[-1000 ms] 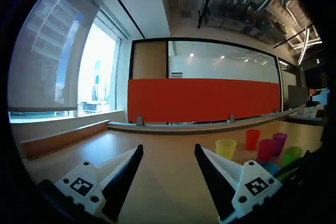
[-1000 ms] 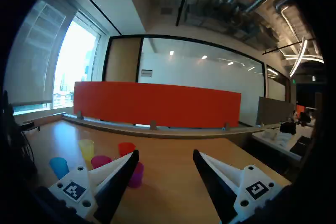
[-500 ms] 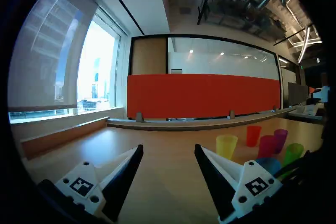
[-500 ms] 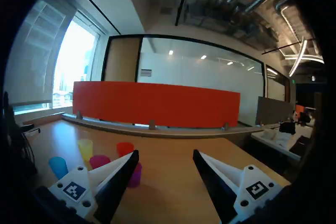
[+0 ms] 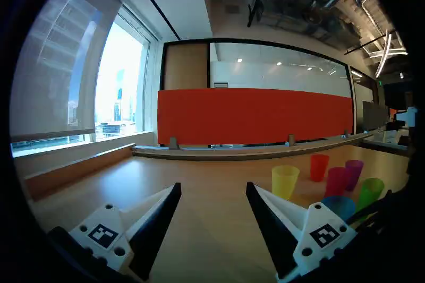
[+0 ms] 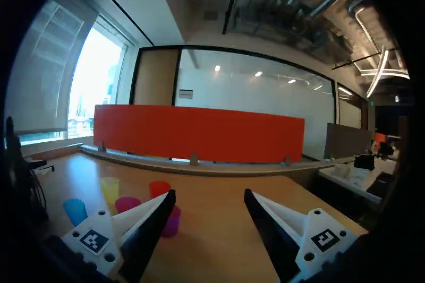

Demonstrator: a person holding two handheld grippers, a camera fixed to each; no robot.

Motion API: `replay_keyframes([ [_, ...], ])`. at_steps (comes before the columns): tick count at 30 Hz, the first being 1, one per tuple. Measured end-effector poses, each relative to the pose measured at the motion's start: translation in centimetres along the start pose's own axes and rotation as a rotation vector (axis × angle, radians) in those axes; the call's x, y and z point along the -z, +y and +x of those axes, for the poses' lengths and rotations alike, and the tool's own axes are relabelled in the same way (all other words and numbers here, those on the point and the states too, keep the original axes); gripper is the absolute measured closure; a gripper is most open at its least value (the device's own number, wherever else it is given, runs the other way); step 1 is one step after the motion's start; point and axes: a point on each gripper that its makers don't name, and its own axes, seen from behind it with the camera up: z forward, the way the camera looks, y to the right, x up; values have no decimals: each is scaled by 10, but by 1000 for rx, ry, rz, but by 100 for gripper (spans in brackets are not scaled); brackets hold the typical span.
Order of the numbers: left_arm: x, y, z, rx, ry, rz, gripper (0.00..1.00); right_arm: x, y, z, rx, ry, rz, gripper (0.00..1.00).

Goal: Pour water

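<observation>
- We hold the left gripper (image 5: pixel 213 187) low over a wooden desk (image 5: pixel 159 177), its jaws spread wide with nothing between them.
- The right gripper (image 6: pixel 210 194) hovers over the same desk, jaws likewise parted and empty.
- The task's things, a cluster of coloured plastic cups, stand upright on the desk to the right of the left gripper. A yellow cup (image 5: pixel 285 181) is out in front, an orange cup (image 5: pixel 319 166) stands behind it, and a pink cup (image 5: pixel 338 180), purple cup (image 5: pixel 354 172), green cup (image 5: pixel 370 191) and blue cup (image 5: pixel 339 207) are bunched close together.
- In the right gripper view the cluster sits to the left, partly hidden behind that gripper's own finger.
- We cannot tell which cup holds water.
- We judge the cups light, thin-walled and likely to buckle or slip under a hard squeeze. A filled one would be heavier and prone to slosh.
- The sound hold, in our view, is across the mid-wall below the rim with gentle pressure. An outer cup such as the yellow one looks the safest pick, as its neighbours stay unknocked.
- A red partition (image 5: pixel 255 116) lines the desk's far edge.
</observation>
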Motion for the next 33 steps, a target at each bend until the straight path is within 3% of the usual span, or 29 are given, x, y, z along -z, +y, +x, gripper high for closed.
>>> replay_keyframes([
  [14, 0, 0, 0, -1, 0, 0, 10, 0, 10, 18, 28, 96, 8, 0],
  [23, 1, 0, -1, -1, 0, 0, 10, -14, 9, 15, 64, 156, 11, 0],
  [33, 1, 0, -1, -1, 0, 0, 10, -36, 16, -15, -32, 127, 15, 0],
])
